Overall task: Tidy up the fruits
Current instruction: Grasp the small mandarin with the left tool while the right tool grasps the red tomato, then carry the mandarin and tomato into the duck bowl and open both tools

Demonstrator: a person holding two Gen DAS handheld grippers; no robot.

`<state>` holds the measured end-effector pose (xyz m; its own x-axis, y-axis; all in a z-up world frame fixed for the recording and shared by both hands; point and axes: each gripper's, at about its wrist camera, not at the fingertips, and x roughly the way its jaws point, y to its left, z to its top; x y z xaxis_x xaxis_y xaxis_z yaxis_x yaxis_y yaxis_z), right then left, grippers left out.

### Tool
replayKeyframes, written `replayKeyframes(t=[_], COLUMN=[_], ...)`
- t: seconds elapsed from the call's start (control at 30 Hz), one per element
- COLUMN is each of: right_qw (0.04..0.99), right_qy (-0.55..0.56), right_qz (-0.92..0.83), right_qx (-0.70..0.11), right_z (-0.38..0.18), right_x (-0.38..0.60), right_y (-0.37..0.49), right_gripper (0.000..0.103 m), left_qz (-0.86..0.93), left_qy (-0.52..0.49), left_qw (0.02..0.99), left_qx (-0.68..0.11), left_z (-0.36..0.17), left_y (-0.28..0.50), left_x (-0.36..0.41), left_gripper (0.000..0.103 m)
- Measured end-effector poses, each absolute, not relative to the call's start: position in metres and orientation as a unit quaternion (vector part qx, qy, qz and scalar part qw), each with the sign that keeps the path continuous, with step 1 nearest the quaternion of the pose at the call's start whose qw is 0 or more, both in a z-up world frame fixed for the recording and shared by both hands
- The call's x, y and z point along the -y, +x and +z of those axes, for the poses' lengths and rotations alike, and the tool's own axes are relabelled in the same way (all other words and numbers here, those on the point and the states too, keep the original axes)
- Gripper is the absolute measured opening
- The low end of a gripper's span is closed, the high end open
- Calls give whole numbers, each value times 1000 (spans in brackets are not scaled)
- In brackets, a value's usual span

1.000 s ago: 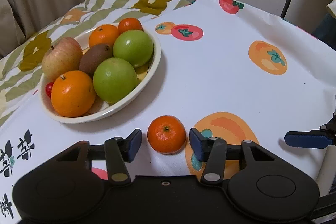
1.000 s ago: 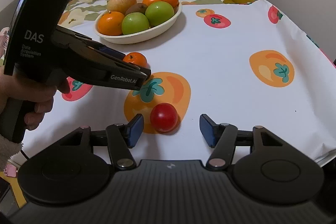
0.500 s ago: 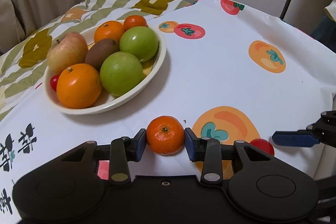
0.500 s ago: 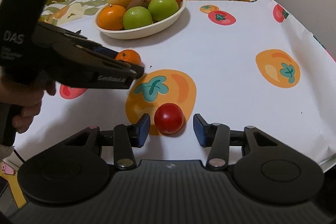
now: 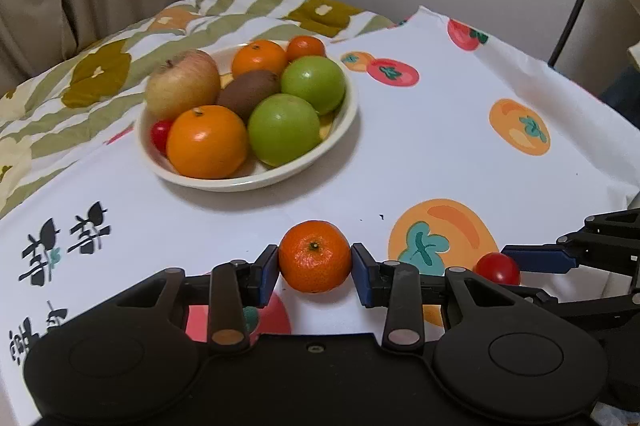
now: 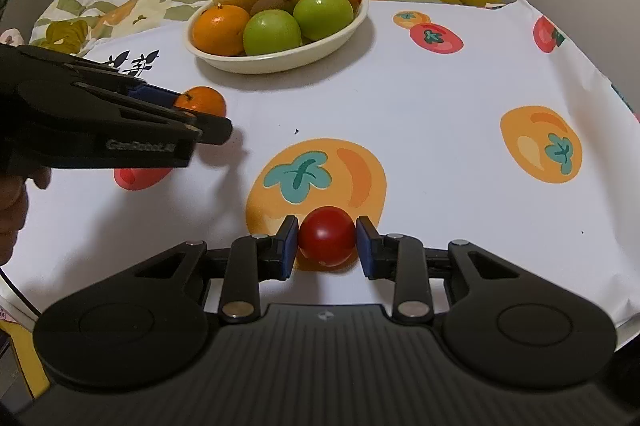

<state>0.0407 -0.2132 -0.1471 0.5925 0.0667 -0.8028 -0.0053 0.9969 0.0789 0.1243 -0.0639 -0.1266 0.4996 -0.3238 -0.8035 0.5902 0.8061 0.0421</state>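
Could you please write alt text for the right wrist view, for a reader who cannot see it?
The right gripper is shut on a red tomato on a fruit-print tablecloth. At left, the left gripper clamps a mandarin; behind sits a full fruit bowl.

Soft, even indoor light, faint shadows, sharp focus, fisheye-curved edges.
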Motion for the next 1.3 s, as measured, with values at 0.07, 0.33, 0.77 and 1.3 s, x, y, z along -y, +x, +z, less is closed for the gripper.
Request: replayKeyframes(t=[0.07, 0.33, 0.77, 1.3], right_qw=[893, 903, 921, 914], right_qy=[32, 39, 4, -62], right_qz=[20, 23, 77, 191], right_qx=[-448, -427, -382, -352], right_z=[-143, -110, -61, -48], right_x=[212, 207, 223, 261], right_y=[41, 46, 100, 206], right_gripper=[46, 46, 46, 46], left_qz=[-265, -253, -194, -91], left_qy=[152, 101, 49, 43], left_qw=[855, 868, 903, 921], left_qx=[-419, -414, -381, -377], left_z=[-121, -94, -49, -50], left_y=[123, 122, 136, 202], left_x=[58, 40, 41, 83], left_gripper=[42, 42, 42, 42])
